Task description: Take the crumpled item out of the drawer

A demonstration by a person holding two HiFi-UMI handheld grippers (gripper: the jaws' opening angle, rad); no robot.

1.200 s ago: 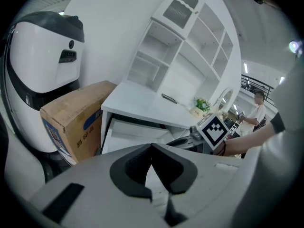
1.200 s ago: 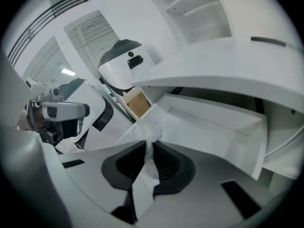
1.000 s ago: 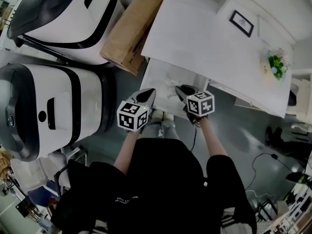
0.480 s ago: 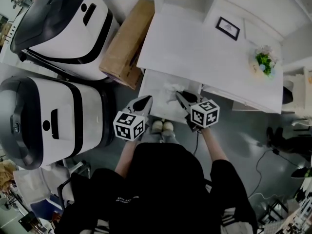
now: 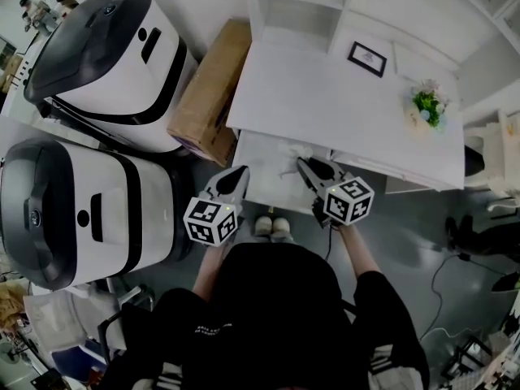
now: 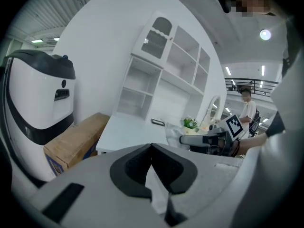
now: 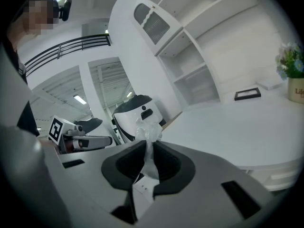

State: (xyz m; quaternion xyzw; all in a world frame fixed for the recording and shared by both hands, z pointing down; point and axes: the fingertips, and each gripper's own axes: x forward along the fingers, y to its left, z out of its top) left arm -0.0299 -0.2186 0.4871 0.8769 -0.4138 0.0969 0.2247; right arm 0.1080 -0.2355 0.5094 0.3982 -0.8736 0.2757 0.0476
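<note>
The white desk [image 5: 325, 96] has its drawer [image 5: 262, 159] pulled out toward me. My right gripper [image 5: 303, 163] is over the drawer's right side, shut on the crumpled item [image 5: 292, 153], a wad of clear, whitish plastic. In the right gripper view the crumpled item [image 7: 148, 129] sticks up from between the closed jaws of the right gripper [image 7: 145, 145]. My left gripper [image 5: 238, 174] hovers at the drawer's left front corner, shut and holding nothing. In the left gripper view, the left gripper [image 6: 152, 147] has its tips touching, and the right gripper [image 6: 186, 139] shows beyond with the item [image 6: 173, 131].
A cardboard box [image 5: 210, 88] leans beside the desk's left end. Two large white and black machines [image 5: 106, 55] [image 5: 81, 210] fill the left. On the desk stand a small picture frame [image 5: 366, 58] and a potted plant [image 5: 426, 104]. White shelves [image 5: 296, 6] rise behind.
The head view has shifted, so the desk sits lower in the picture. Both grippers stay nearly in place over the drawer, and the right one stays shut on the crumpled item.
</note>
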